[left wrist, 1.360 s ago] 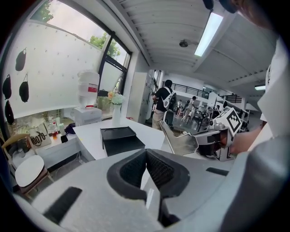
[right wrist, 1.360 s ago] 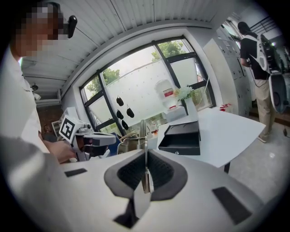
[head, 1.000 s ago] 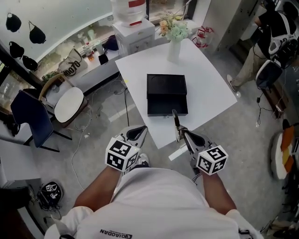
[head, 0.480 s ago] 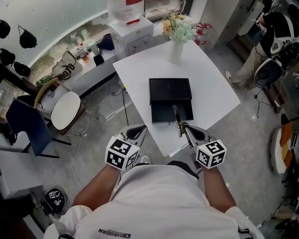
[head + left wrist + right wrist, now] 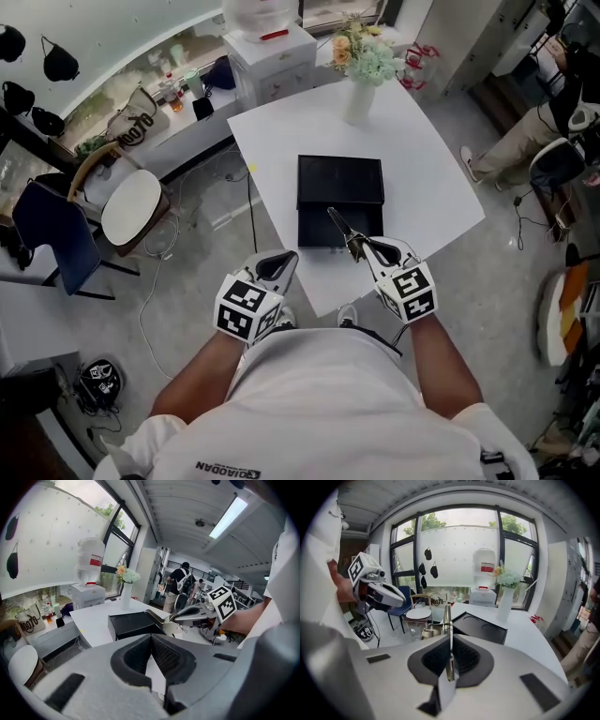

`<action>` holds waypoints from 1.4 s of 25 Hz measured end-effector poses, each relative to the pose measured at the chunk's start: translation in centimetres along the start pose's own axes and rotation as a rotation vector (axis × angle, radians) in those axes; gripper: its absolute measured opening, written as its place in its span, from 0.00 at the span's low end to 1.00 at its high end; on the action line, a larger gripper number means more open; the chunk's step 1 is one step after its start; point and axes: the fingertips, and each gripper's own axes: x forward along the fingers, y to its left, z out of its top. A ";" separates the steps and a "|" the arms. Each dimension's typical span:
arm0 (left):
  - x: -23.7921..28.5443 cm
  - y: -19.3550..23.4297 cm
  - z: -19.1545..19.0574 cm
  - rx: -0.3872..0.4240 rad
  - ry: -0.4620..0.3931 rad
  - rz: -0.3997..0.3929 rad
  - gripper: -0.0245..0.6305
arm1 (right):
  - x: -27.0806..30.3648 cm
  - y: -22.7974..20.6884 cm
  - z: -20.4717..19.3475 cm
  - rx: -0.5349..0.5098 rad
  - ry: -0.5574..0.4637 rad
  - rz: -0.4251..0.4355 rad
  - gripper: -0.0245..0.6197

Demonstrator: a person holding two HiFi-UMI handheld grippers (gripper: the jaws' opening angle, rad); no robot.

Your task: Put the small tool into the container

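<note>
A black container point(image 5: 340, 178) sits on the white table point(image 5: 431, 178), its near section point(image 5: 319, 228) open. My right gripper point(image 5: 361, 246) is shut on a small metal tool point(image 5: 339, 225), which slants up and left over that open section. In the right gripper view the tool point(image 5: 447, 620) is a thin strip clamped between the pads, pointing at the container point(image 5: 480, 627). My left gripper point(image 5: 279, 265) hangs off the table's near edge, shut and empty. In the left gripper view, beyond that gripper's tips point(image 5: 151, 641), the tool point(image 5: 159, 619) is beside the container point(image 5: 133, 623).
A white vase of flowers point(image 5: 361, 70) stands at the table's far edge. A white cabinet point(image 5: 272, 56), a round white stool point(image 5: 133, 206) and a blue chair point(image 5: 56, 234) lie to the left. A person point(image 5: 534, 141) is at the right, cables on the floor.
My right gripper has carried the tool forward and left, so its tip now slants over the container's open section. The left gripper has stayed in place.
</note>
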 end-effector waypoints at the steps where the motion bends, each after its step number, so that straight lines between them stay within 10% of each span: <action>1: 0.1 -0.1 0.0 -0.005 -0.001 0.005 0.05 | 0.4 -0.3 0.0 -0.027 0.010 0.006 0.06; 19: -2.0 1.4 -1.3 -0.099 -0.024 0.169 0.05 | 9.8 -1.6 -4.3 -0.729 0.289 0.134 0.06; 35: -4.2 3.3 -2.5 -0.157 -0.023 0.273 0.05 | 16.5 -2.7 -6.3 -0.827 0.332 0.120 0.06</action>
